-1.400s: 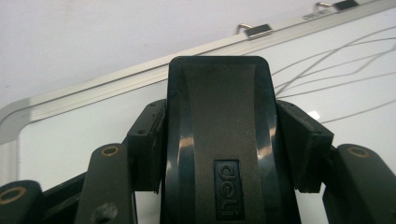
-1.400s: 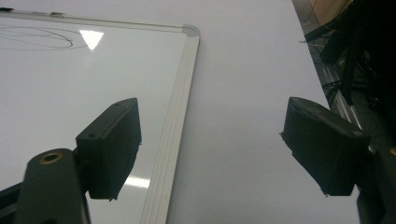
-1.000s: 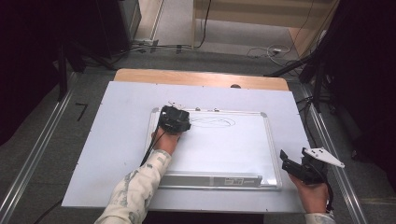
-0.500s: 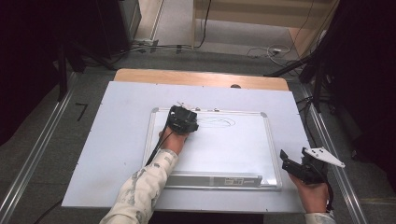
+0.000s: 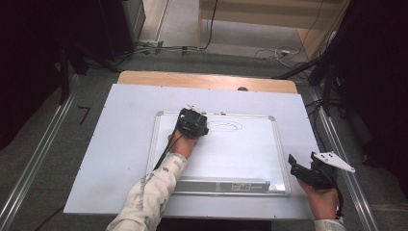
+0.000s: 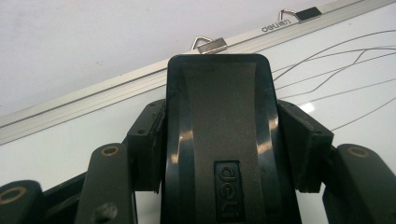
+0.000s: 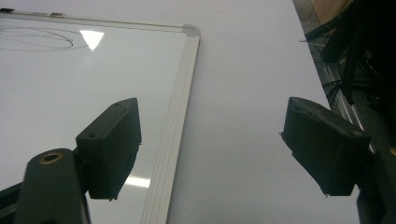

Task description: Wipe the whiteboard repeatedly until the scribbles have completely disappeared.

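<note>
A black eraser [image 6: 219,140] is clamped between the pads of the left gripper [image 5: 192,122] and is pressed flat on the whiteboard [image 5: 250,159], near its top edge and just left of the middle. The board lies on the pale table [image 5: 120,144]. Thin pen lines [image 5: 223,126] are seen on the board just to the right of the eraser; the surface to its left and below appears clean. Wiping is therefore judged to be partly done, with the loops to the right left to be cleared. The right gripper [image 5: 308,173] is held off the board's lower right corner, its jaws standing wide apart with nothing between them.

Against the earlier frames, the left gripper and eraser are found shifted rightward along the top edge, towards the lines. The right gripper is unchanged in place.
</note>
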### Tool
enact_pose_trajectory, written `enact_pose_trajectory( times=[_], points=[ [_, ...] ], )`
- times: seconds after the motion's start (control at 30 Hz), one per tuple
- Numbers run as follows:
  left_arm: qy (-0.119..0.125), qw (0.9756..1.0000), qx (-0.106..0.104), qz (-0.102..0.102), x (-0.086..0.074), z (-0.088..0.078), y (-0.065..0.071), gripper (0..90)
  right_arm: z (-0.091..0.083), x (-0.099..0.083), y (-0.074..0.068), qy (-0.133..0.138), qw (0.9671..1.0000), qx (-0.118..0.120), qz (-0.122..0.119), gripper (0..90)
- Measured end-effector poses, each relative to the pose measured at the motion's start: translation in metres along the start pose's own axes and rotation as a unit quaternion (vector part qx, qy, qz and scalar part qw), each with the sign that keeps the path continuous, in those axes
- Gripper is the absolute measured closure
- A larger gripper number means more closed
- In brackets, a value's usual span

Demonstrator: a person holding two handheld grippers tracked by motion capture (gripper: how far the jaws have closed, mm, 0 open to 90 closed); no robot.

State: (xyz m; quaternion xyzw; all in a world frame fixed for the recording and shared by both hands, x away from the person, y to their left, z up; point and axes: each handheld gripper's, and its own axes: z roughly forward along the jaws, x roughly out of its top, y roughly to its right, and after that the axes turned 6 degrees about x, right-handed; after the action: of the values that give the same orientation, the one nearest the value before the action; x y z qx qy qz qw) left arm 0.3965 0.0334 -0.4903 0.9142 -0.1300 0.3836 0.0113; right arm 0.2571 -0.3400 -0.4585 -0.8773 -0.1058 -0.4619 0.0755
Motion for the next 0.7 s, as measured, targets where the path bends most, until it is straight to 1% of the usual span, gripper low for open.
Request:
enact_pose_trajectory(
  times=[0.03, 0.13, 0.17, 0.27, 0.7],
  points=[
    [-0.002, 1.0000, 0.000, 0.004, 0.001, 0.000, 0.001, 40.8, 0.000, 0.000, 0.000, 0.000, 1.0000, 0.000, 0.000, 18.1],
    [0.001, 1.0000, 0.000, 0.001, 0.002, 0.002, 0.005, 40.8, 0.000, 0.000, 0.000, 0.001, 1.0000, 0.000, -0.001, 18.1],
    [-0.001, 1.0000, -0.001, 0.006, 0.003, 0.002, 0.006, 40.8, 0.000, 0.000, 0.000, 0.001, 1.0000, 0.000, -0.002, 18.1],
    [-0.001, 1.0000, -0.003, 0.005, 0.005, 0.003, 0.010, 40.7, 0.000, 0.000, 0.000, 0.001, 1.0000, 0.001, -0.001, 18.1],
    [-0.002, 0.9998, -0.011, 0.015, 0.010, 0.007, 0.022, 40.7, 0.000, 0.000, 0.001, 0.002, 1.0000, 0.001, -0.001, 18.1]
  ],
)
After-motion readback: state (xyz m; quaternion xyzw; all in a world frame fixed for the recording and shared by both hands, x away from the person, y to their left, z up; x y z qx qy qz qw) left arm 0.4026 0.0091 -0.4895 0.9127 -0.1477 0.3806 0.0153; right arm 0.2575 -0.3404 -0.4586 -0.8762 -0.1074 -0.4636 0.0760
